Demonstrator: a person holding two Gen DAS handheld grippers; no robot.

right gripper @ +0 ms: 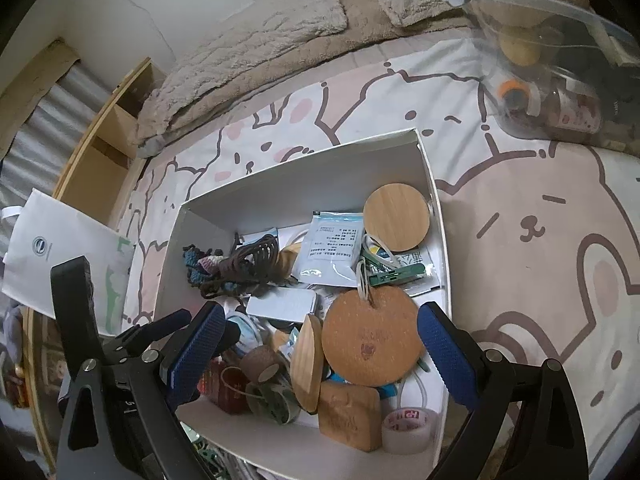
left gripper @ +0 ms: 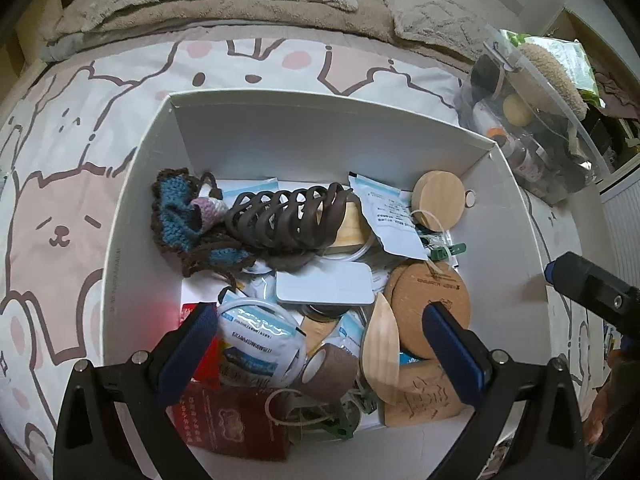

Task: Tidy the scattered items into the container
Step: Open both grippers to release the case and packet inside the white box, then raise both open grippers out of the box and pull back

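Left wrist view: left tongs (left gripper: pixel 320 332) gape fully, empty, above the white box (left gripper: pixel 136 184) on the bed, items piled inside. Right tongs (right gripper: pixel 320 340) wide, empty too. Release step looks finished; next, seek leftover strays.

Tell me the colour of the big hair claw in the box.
Dark brown hair claw, clearest in the left wrist view.

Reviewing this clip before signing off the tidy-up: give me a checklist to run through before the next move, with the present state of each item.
1. Left gripper empty, pads apart: ok.
2. Right gripper empty, pads apart: ok.
3. White box sits flat on the bedsheet: ok.
4. Brown hair claw lies inside the box: ok.
5. Cork coaster inside the box: ok.
6. No scattered items left outside the box: cannot tell.
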